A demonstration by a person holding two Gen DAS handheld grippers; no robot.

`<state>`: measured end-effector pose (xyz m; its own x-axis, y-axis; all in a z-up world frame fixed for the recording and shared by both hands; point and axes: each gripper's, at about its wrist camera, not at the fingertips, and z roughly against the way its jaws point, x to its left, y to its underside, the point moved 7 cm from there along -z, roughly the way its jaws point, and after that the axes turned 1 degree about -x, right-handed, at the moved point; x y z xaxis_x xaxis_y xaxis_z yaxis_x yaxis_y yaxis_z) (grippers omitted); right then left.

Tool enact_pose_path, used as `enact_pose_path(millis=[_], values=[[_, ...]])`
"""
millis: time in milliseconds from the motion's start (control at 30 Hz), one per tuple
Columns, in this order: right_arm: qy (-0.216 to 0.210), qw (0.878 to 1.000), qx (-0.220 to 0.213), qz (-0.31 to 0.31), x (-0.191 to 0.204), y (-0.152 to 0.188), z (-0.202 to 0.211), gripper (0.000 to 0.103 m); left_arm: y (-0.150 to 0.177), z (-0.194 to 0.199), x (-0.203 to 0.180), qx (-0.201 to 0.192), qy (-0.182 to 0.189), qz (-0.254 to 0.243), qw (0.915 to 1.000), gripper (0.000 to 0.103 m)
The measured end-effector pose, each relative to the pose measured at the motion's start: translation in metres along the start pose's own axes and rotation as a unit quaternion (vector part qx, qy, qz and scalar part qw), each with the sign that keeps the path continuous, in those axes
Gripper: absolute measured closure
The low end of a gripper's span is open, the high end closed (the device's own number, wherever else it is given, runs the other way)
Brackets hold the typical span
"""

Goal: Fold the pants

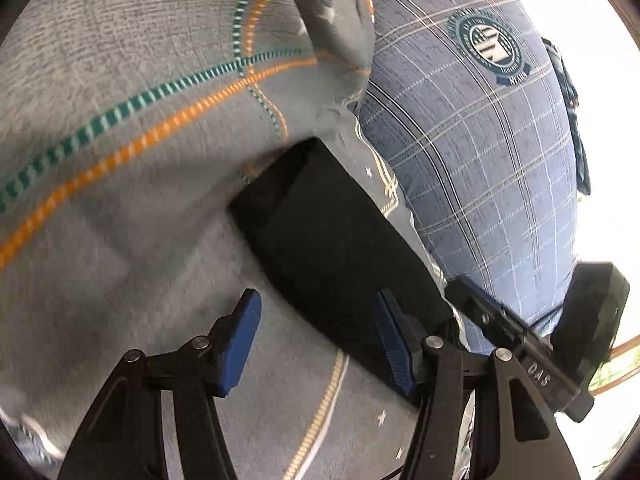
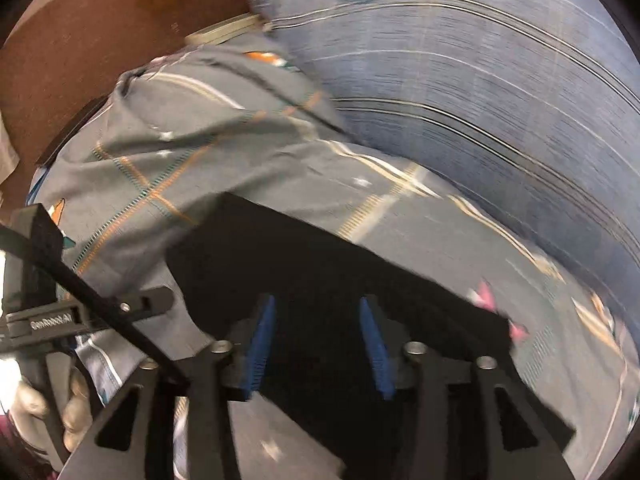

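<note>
On the grey patterned bed sheet (image 1: pixel 100 208), beside blue plaid pillow (image 1: pixel 480 152): black pants (image 1: pixel 328 240), long dark strip. Left gripper (image 1: pixel 316 340) and right gripper (image 2: pixel 316 344) fingers wide apart, holding nothing. Risk: pinching sheet along with pants, dragging both.
</note>
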<state>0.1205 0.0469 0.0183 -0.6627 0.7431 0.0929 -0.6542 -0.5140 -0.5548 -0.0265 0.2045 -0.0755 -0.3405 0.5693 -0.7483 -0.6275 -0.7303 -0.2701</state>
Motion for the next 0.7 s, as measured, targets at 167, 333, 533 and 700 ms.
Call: enact_pose_path(millis=[167, 333, 533, 700], values=[[-0.014, 0.999, 0.032, 0.035, 0.031, -0.038, -0.048, 0.046, -0.006, -0.006, 0.003, 0.004, 0.015, 0.011, 0.9998, 0.046], [-0.031, 0.996, 0.064, 0.059, 0.055, -0.06, -0.088, 0.045, -0.014, -0.016, 0.008, 0.004, 0.031, 0.022, 0.9993, 0.046], [-0.019, 0.989, 0.097, 0.113, 0.076, -0.074, -0.125, 0.04, -0.022, -0.024, 0.003, -0.01, 0.035, 0.001, 0.9993, 0.046], [0.0, 0.98, 0.124, 0.156, 0.087, -0.063, -0.146, 0.058, -0.022, -0.027, 0.0, -0.026, 0.034, -0.016, 0.999, 0.047]])
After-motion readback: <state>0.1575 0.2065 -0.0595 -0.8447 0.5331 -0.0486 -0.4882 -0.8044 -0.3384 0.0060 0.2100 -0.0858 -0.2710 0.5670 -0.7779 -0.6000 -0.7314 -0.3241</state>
